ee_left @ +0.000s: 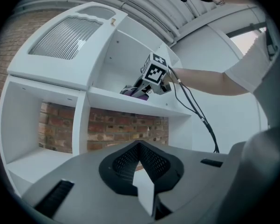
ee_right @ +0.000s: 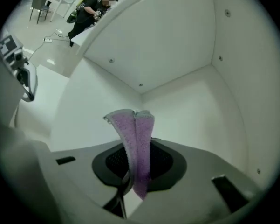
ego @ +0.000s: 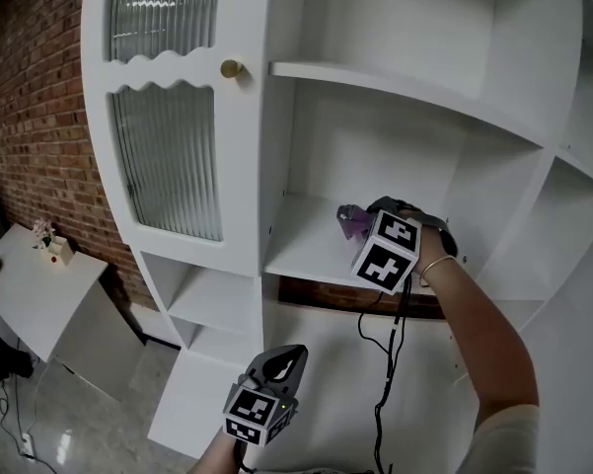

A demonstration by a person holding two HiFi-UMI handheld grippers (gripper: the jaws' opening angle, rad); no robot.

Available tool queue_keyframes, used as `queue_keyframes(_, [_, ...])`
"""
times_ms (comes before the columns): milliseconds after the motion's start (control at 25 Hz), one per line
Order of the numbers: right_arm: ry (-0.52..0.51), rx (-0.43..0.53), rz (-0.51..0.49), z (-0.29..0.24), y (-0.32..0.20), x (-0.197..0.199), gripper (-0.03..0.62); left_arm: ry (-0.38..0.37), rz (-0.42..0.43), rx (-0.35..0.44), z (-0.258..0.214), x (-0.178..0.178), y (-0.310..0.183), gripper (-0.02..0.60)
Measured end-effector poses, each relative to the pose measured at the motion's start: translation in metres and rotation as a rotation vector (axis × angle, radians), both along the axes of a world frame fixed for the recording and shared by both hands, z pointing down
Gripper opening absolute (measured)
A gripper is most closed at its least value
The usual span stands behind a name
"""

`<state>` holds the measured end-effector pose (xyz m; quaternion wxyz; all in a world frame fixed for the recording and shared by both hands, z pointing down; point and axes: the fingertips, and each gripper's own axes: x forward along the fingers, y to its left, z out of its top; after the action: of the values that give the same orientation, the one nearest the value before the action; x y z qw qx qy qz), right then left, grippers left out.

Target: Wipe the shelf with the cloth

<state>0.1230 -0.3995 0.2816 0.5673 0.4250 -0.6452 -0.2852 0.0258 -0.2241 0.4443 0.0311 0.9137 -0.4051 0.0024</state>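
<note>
- Cloth [ee_right: 139, 139]: purple, nubby terry fabric.
- Shelf [ego: 306, 255]: smooth white paint, faint sheen.
- Door glass [ego: 168, 166]: ribbed, glossy.
- Knob [ego: 231, 68]: shiny brass-coloured metal.
- Wall [ego: 39, 87]: rough red brick.
- Floor [ego: 69, 433]: glossy, polished.

A red brick wall [ego: 39, 97] is running along the left and showing through the open back of a tall white cabinet [ego: 247, 166], whose ribbed glass door [ego: 168, 156] is carrying a small brass knob [ego: 231, 68]. A small white table [ego: 49, 284] is standing nearby on a pale, glossy floor [ego: 49, 442] that is reflecting soft light.
</note>
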Motion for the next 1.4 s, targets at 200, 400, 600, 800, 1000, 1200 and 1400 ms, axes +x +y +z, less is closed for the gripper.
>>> queue_keyframes(200, [0.006, 0.035, 0.033, 0.005, -0.050, 0.017, 0.077, -0.003, -0.059, 0.006, -0.001, -0.004, -0.014, 0.014])
queue_keyframes(400, [0.020, 0.020, 0.048, 0.015, -0.076, 0.024, 0.077, -0.011, -0.095, -0.007, 0.001, -0.006, -0.024, 0.014])
queue_keyframes(600, [-0.015, -0.033, 0.052, 0.026, -0.089, 0.026, 0.077, -0.025, -0.103, -0.009, 0.002, -0.005, -0.031, 0.014])
queue_keyframes(800, [-0.040, -0.071, 0.037, 0.032, -0.082, 0.024, 0.077, -0.027, -0.101, -0.007, 0.002, -0.004, -0.031, 0.014])
queue_keyframes(1000, [-0.044, -0.096, 0.020, 0.034, -0.058, 0.017, 0.077, -0.026, -0.099, -0.007, 0.002, -0.003, -0.028, 0.014])
queue_keyframes(1200, [-0.025, -0.131, 0.003, 0.037, -0.026, 0.009, 0.077, -0.039, -0.075, 0.008, -0.002, 0.003, -0.021, 0.014])
queue_keyframes(1400, [-0.014, -0.172, -0.020, 0.039, 0.008, 0.003, 0.077, -0.046, -0.044, 0.015, -0.004, 0.011, -0.012, 0.014])
